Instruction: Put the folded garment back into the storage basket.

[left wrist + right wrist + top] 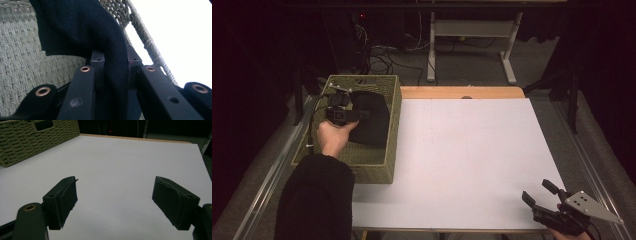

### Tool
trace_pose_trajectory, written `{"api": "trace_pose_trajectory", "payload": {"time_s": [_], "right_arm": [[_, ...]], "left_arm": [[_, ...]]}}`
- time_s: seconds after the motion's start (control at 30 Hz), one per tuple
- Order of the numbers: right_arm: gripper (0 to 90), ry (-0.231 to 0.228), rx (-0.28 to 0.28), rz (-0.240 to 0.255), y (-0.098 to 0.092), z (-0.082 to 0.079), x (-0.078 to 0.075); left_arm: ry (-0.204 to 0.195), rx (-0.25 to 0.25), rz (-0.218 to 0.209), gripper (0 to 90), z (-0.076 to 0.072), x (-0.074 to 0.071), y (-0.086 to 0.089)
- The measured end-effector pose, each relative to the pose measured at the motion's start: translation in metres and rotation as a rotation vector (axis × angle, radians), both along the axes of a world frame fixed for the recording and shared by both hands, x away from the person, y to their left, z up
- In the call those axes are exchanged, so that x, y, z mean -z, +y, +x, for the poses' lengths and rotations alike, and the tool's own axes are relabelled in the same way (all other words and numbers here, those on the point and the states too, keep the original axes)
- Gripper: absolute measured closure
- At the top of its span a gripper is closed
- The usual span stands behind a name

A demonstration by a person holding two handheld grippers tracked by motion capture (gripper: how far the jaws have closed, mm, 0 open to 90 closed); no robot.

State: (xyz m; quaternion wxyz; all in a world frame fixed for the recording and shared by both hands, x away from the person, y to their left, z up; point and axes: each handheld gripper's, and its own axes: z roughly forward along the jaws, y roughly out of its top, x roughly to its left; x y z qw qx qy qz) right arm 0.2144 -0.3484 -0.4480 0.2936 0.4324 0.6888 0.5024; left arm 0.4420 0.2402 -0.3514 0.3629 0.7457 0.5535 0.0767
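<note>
Left gripper (pixel 343 114): over the woven basket, jaws clamped on a fold of black cloth; in the left gripper view the fabric is pinched tight between the two pads and drapes away over the basket floor.
Black cloth (pixel 371 118): a dark knitted garment, lying inside the basket toward its right wall, bunched and partly folded; one ridge of it (pixel 110 47) runs straight into the jaws.
Woven basket (pixel 394 95): greenish wicker, rectangular, standing at the left edge of the white table top, its right wall just beside the cloth.
Right gripper (pixel 542 197): at the near right corner of the table, jaws wide apart and holding nothing, pads (pixel 68 195) hovering over bare white surface, well apart from the basket.
White table top (pixel 472 150): a broad sheet between basket and right gripper, with room to lay the garment out.
Step in hand (judged): lifting the cloth out of the basket.
How to do it well: keep the pinch firm, since only one fold is held and knit can slide; raise straight up until the hanging part clears the wicker rim, because the weave could snag loose threads; then carry it right over the sheet, where the open right gripper can take a second edge to spread it.
</note>
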Motion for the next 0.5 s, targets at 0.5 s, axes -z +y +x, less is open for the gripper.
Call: {"api": "trace_pose_trajectory", "payload": {"time_s": [0.5], "right_arm": [[20.6,0.001,-0.001,0.001,0.000,0.000,0.000]], "left_arm": [[0.053,0.000,0.072,69.9,0.010,0.016,-0.008]]}}
